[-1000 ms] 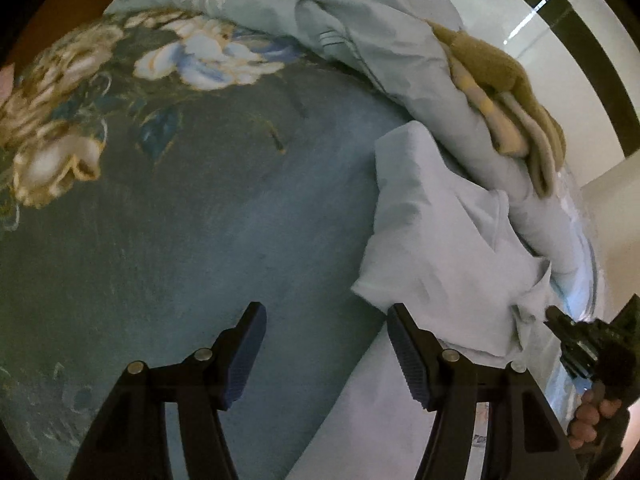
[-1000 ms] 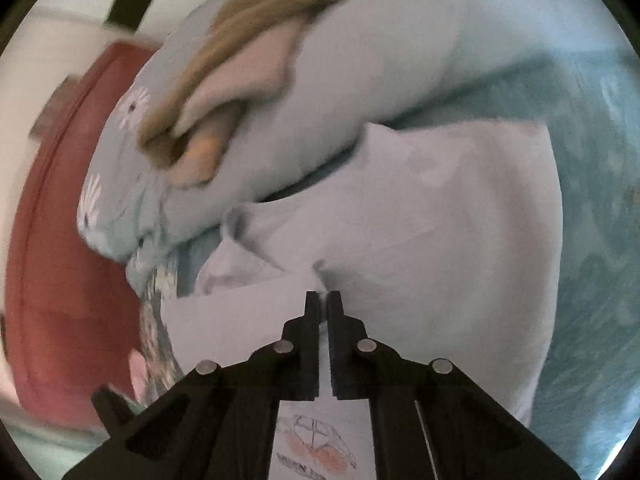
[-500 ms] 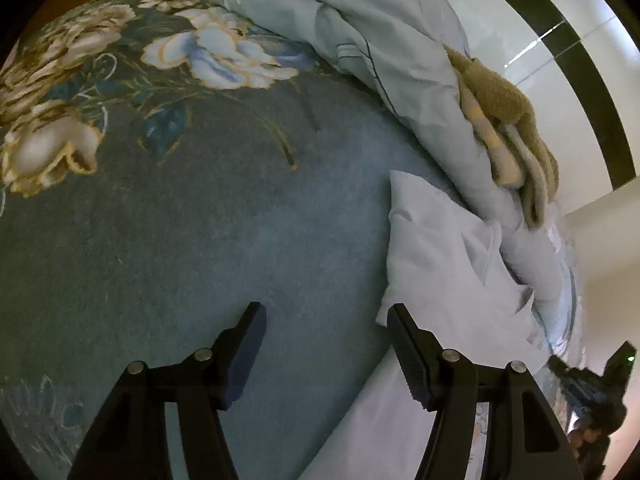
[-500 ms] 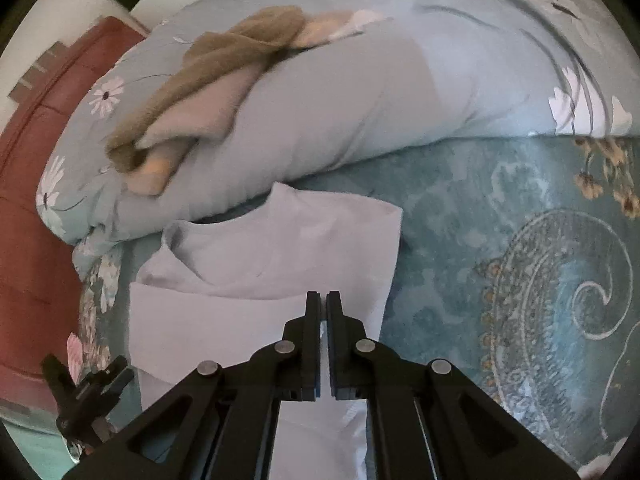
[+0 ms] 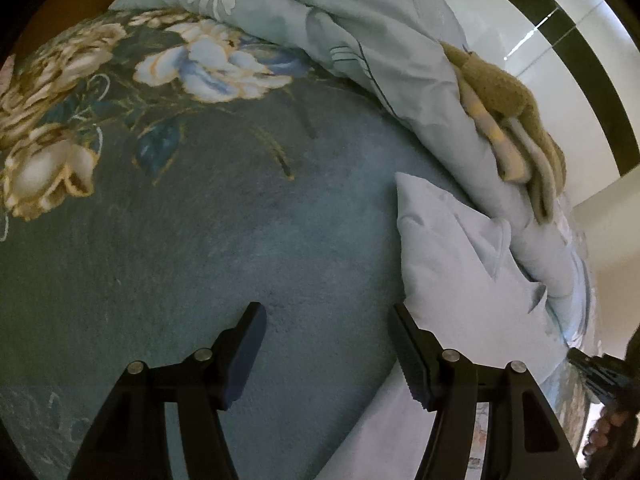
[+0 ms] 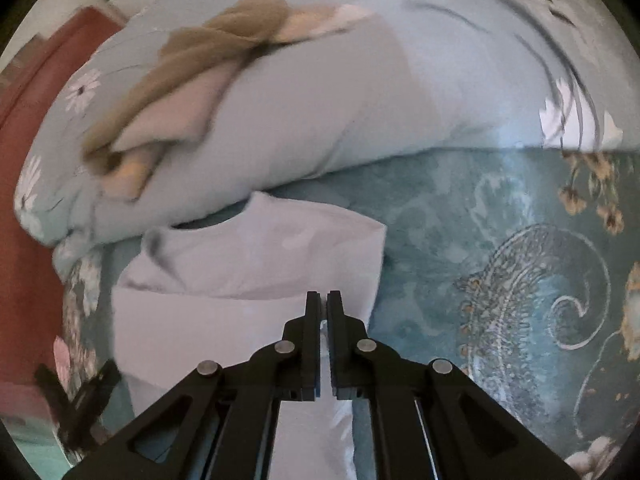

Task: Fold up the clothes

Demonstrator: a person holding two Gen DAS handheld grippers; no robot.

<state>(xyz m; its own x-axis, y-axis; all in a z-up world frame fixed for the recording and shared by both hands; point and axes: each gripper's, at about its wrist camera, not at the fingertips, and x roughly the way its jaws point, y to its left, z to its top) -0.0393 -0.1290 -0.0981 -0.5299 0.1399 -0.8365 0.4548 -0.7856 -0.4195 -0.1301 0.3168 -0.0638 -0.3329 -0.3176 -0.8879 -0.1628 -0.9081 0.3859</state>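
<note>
Pinching a hem of the pale shirt (image 6: 256, 256), right gripper (image 6: 324, 300) clenched at lower centre; left gripper (image 5: 326, 324) gaping, empty. Risk: thin fabric slipping, fold collapsing.

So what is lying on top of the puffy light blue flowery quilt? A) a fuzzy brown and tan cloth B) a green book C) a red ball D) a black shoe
A: a fuzzy brown and tan cloth lies crumpled on top of the puffy light blue flowery quilt, behind the pale white T-shirt.
</note>
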